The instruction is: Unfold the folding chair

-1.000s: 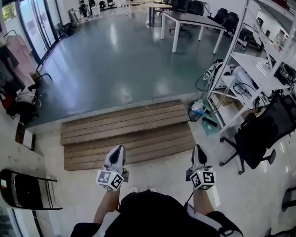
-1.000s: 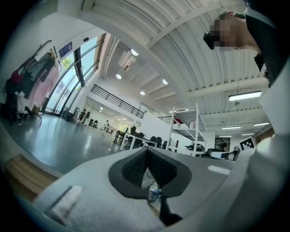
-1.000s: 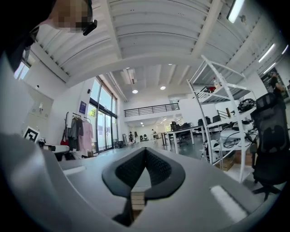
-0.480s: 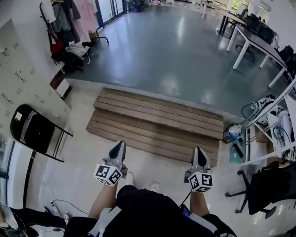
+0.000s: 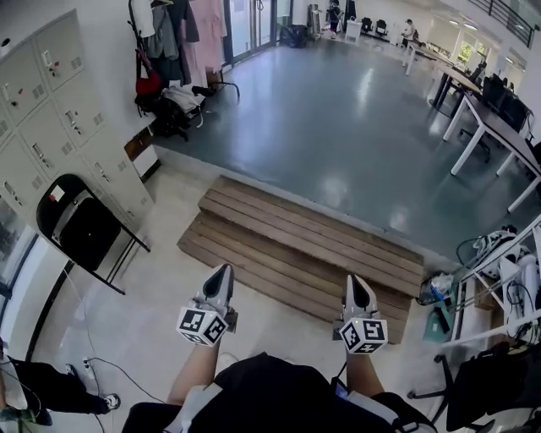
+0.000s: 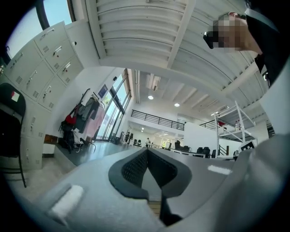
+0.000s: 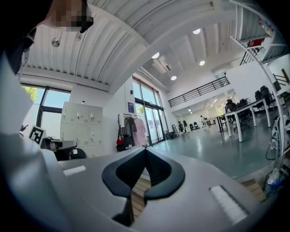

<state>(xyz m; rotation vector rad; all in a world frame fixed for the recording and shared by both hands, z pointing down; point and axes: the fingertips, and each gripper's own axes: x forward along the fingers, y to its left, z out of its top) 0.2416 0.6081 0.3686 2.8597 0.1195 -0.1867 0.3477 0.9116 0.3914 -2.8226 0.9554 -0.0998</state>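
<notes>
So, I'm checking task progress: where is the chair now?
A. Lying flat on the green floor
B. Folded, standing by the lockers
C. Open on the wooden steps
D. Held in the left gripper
B: in the head view the chair stands folded, upright beside the lockers at the left.

Bright daylight from glass doors (image 5: 245,25), glossy floor (image 5: 355,135) glare, fisheye-warped edges

The black folding chair (image 5: 82,230) stands folded, apparently leaning against the grey lockers (image 5: 51,110).
</notes>
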